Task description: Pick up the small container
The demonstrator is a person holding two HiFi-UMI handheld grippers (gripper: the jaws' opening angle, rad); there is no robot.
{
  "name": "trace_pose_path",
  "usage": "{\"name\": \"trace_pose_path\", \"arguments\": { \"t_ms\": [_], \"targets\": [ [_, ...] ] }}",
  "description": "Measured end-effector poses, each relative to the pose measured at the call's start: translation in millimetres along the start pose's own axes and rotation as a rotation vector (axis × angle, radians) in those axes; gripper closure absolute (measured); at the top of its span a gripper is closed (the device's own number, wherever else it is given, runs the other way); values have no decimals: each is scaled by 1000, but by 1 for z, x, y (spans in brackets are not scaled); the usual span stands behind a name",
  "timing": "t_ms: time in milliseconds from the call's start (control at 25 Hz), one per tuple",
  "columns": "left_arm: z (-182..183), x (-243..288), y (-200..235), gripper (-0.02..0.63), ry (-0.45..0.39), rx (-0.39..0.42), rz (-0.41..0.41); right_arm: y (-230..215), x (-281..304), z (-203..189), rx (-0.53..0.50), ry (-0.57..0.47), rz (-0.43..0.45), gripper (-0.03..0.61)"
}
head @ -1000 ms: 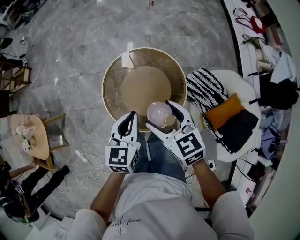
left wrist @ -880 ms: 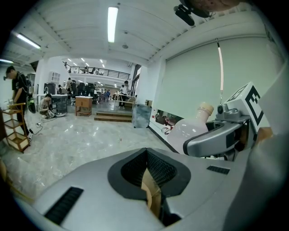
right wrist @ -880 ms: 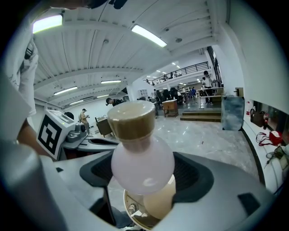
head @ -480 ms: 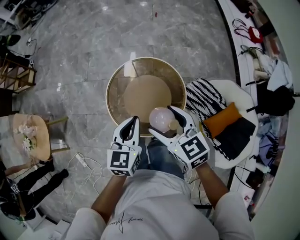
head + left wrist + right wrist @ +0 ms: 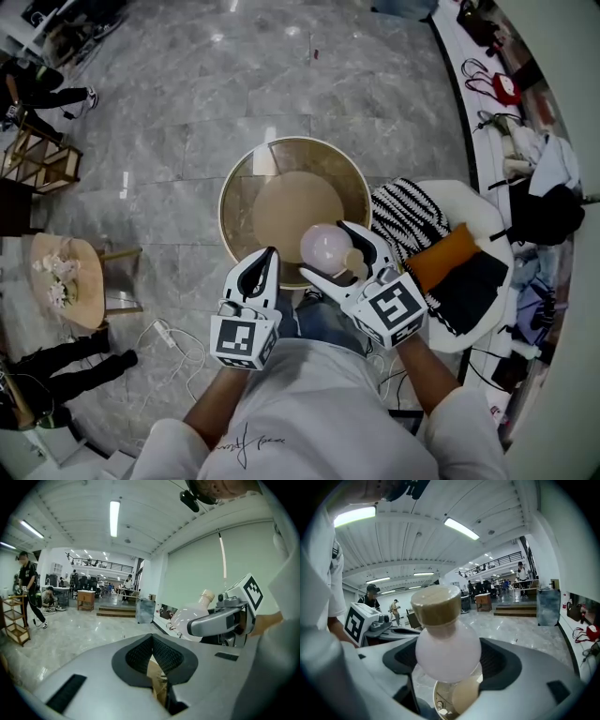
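Closest to the camera, below the person's white shirt (image 5: 300, 403) and jeans (image 5: 323, 319), both grippers are held out side by side over the lap. At the left, the left gripper (image 5: 265, 258) has its jaws pressed together with nothing between them; the left gripper view shows the left gripper's (image 5: 152, 641) dark ribbed pads (image 5: 136, 656) meeting in a closed V. Just beside it, the right gripper (image 5: 330, 249) clasps the small container (image 5: 323, 246), a round, frosted pale-pink bottle. In the right gripper view the bottle's (image 5: 447, 651) bulb sits squarely between the right gripper's (image 5: 450, 667) two black pads (image 5: 499, 660), which press on its opposite sides, while its narrow neck and cork stopper (image 5: 438, 604) stand up clear of the fingers. The left gripper view catches the same bottle (image 5: 187, 618) from the side, with one grey finger (image 5: 215, 623) lying across its belly and the stopper (image 5: 206, 596) poking out beyond. The container touches nothing but the pads; it hangs in the air over the near rim of the round glass-topped table (image 5: 227, 202), whose tan base shows well below the bulb. Beyond and to the right stands a white chair (image 5: 487, 220) with a black-and-white striped cushion (image 5: 408, 202) and an orange cushion (image 5: 448, 246). To the left is a small wooden side table (image 5: 80, 295) bearing flowers (image 5: 56, 277), and grey marble floor (image 5: 169, 94) spreads all round.
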State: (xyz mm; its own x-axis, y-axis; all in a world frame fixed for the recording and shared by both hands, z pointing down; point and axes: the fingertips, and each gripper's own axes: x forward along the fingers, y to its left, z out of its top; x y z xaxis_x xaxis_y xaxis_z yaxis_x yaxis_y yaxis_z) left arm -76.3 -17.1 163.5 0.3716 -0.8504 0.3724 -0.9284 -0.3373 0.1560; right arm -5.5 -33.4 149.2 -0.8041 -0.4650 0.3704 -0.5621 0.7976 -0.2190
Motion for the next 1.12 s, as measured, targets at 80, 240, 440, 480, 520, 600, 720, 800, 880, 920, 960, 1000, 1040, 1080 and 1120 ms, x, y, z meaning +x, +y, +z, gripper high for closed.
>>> {"name": "trace_pose_path", "arguments": {
  "t_ms": [80,240,440,480,520,600,720,800,880,920,960,1000,1040,1080,1120],
  "targets": [
    [4,-2,-3,597,-7,3,-1,1,-3,6,0,-17,-1,196],
    [9,-2,-3,597,-17,10,5,0,-5,16,-10,-39,-4,196],
    [16,1,-4,596,-31,18,9,-3,-8,22,-33,-48,-20,196],
    [18,2,-4,597,-34,19,10,-4,-9,23,-33,-51,-22,196],
    [19,2,-4,596,-36,21,11,-5,-10,24,-32,-55,-24,196],
    [21,4,-5,596,-40,23,12,-6,-12,27,-32,-62,-23,196],
    [26,6,-5,597,-46,27,13,-8,-13,32,-33,-75,-18,196],
    [28,8,-7,597,-48,30,12,-9,-14,35,-35,-83,-12,196],
    [30,9,-8,597,-53,34,10,-10,-15,37,-37,-90,-9,196],
    [31,9,-9,596,-56,35,9,-11,-16,37,-35,-91,-10,196],
    [32,9,-10,596,-59,37,8,-12,-17,37,-32,-91,-13,196],
    [33,10,-11,597,-61,37,6,-13,-18,37,-27,-90,-17,196],
    [34,10,-12,595,-63,38,5,-14,-19,37,-24,-88,-19,196],
    [35,11,-13,597,-64,38,4,-15,-20,38,-22,-87,-20,196],
    [36,12,-13,597,-65,38,3,-15,-20,38,-21,-87,-20,196]
  ]
}}
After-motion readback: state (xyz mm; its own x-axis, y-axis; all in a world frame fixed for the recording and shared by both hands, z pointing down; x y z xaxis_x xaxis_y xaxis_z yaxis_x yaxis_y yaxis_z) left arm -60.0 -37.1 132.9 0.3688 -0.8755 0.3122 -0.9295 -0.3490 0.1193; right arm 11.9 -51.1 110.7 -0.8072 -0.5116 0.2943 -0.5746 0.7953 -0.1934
